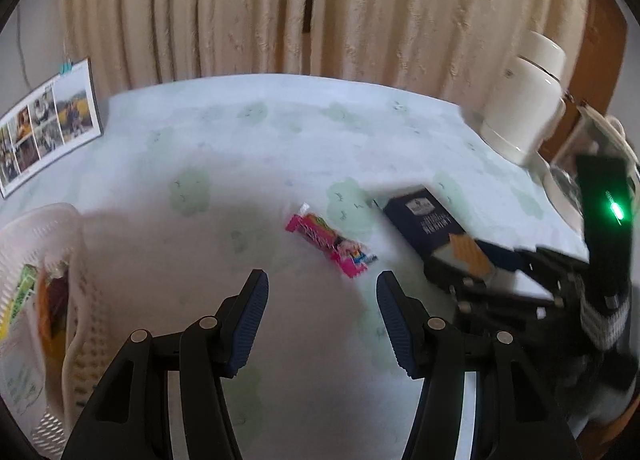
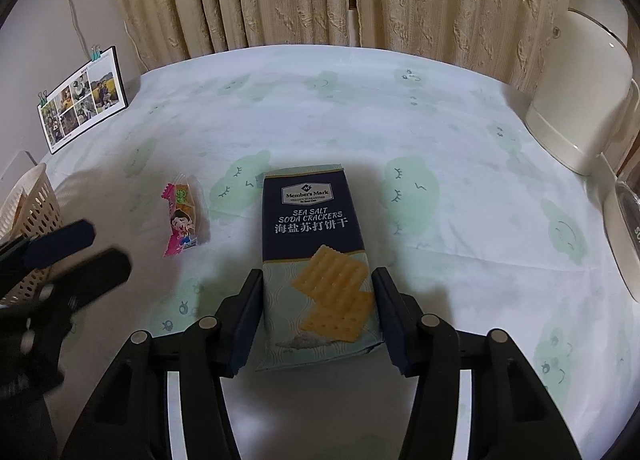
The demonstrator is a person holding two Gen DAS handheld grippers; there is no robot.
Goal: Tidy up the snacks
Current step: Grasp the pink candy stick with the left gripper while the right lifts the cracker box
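My right gripper (image 2: pixel 318 318) has its jaws pressed on both sides of the cracker box (image 2: pixel 314 244), gripping it near its close end; box lies flat on the tablecloth (image 2: pixel 460 148). My left gripper (image 1: pixel 322 324) is spread wide, nothing between the fingers, hovering over the cloth. Pink snack packet (image 1: pixel 330 246) lies just beyond it, left of the box. Basket (image 1: pixel 76 300) at far left holds other snacks.

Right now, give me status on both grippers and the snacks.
Left gripper open, empty, above table. Right gripper straddling cracker box, grip unconfirmed. Pink snack loose on table; basket left. Nothing blocking.
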